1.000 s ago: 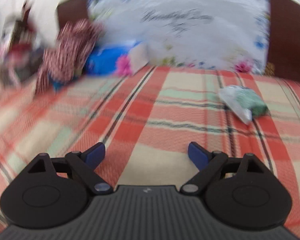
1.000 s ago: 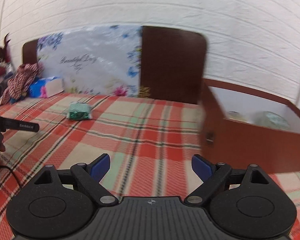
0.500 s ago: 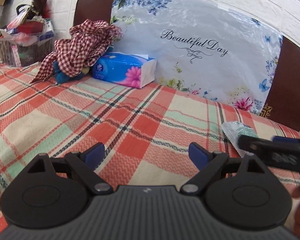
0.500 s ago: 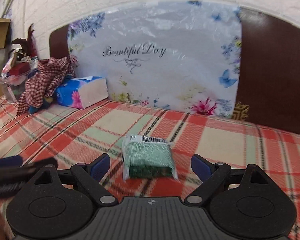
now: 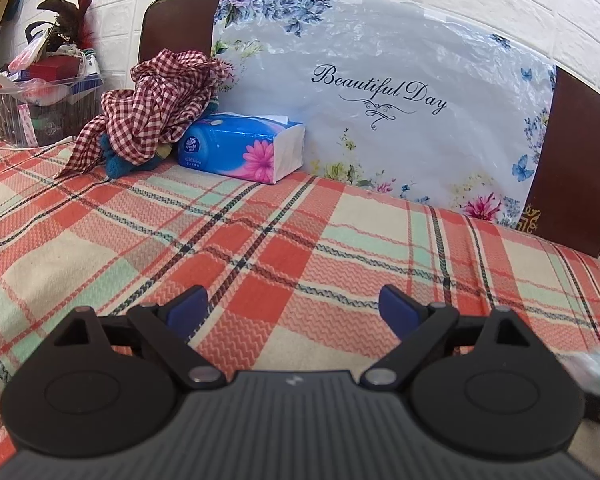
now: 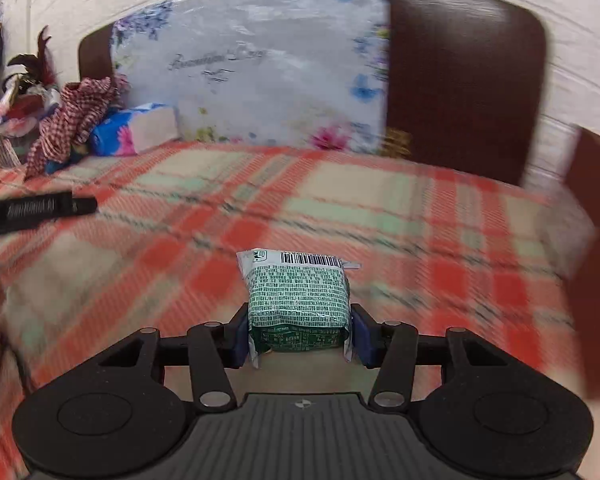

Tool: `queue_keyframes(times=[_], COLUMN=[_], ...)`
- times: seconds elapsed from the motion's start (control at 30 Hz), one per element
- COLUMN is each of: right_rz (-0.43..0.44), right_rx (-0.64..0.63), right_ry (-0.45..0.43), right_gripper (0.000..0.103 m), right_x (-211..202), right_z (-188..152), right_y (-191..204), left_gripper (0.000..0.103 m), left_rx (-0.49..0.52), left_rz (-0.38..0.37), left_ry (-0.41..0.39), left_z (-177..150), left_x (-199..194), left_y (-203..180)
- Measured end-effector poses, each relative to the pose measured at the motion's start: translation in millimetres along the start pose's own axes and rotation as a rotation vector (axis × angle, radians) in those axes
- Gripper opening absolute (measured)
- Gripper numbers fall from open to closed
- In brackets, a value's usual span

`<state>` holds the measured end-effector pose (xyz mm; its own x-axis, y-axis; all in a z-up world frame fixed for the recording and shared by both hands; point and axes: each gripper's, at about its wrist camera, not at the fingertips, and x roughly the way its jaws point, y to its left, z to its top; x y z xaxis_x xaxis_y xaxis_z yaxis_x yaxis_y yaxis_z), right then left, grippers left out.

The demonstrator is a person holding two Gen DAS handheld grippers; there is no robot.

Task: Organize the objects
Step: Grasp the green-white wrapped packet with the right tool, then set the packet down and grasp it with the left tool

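Observation:
My right gripper point(image 6: 299, 330) is shut on a green packet point(image 6: 298, 294) in clear wrap with a barcode at its far end, held above the plaid bedspread point(image 6: 340, 208). The packet shows blurred at the right edge of the left wrist view point(image 5: 598, 368). My left gripper point(image 5: 294, 310) is open and empty over the plaid bedspread point(image 5: 260, 240); it shows at the left edge of the right wrist view point(image 6: 40, 212). A blue tissue pack point(image 5: 244, 148) lies at the head of the bed.
A red checked cloth point(image 5: 160, 104) is heaped left of the tissue pack. A clear bin of clutter point(image 5: 40, 100) stands at far left. A floral "Beautiful Day" panel point(image 5: 380, 92) leans on the brown headboard point(image 6: 460, 80). A brown box edge point(image 6: 596, 216) is at right.
My right gripper closed on the green packet and lifted it off the bedspread, swinging right. My left gripper stayed open and turned slightly left, away from the packet.

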<state>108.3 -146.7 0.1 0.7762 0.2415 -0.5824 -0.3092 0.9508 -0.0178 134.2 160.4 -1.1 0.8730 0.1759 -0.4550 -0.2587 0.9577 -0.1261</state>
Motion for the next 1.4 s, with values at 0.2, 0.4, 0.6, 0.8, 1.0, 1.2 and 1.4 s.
queue_keyframes(times=[0.2,0.4,0.6,0.8,1.0,1.2,1.4], right_rz=[-0.291,-0.463,-0.423,-0.367,-0.352,-0.339,-0.293], right_rx=[0.169,0.332,0.347,0.388,0.341,0.251,0.287], right_ry=[0.025,-0.008,-0.039,-0.066,-0.061,-0.018,0.002], right_gripper=[0.05,0.066,0.076,0.079,0.079,0.086,0.093], right_x=[-97,-157,-169,-177,-184,-180,-167], right_z=[-69,-113,-124,-126,-133,-133,-127], right_y=[-84,-137,-144,-146,-149,-152,-167], left_gripper=[0.095,0.095,0.095,0.095,0.095,0.095,0.09], left_rx=[0.045,0.229,0.339,0.393,0.404,0.538,0.6], left_rz=[0.017,0.101,0.068,-0.352,-0.719,-0.875,-0.894], left_ry=[0.011,0.048,0.056,0.227,0.507,0.541,0.644], left_z=[-1,-5,-16,-36,-52,-77,-110], left_x=[0,4,-46,-112,-140,-166,-156], left_y=[-7,-37,-84,-185,-280,-351,-400])
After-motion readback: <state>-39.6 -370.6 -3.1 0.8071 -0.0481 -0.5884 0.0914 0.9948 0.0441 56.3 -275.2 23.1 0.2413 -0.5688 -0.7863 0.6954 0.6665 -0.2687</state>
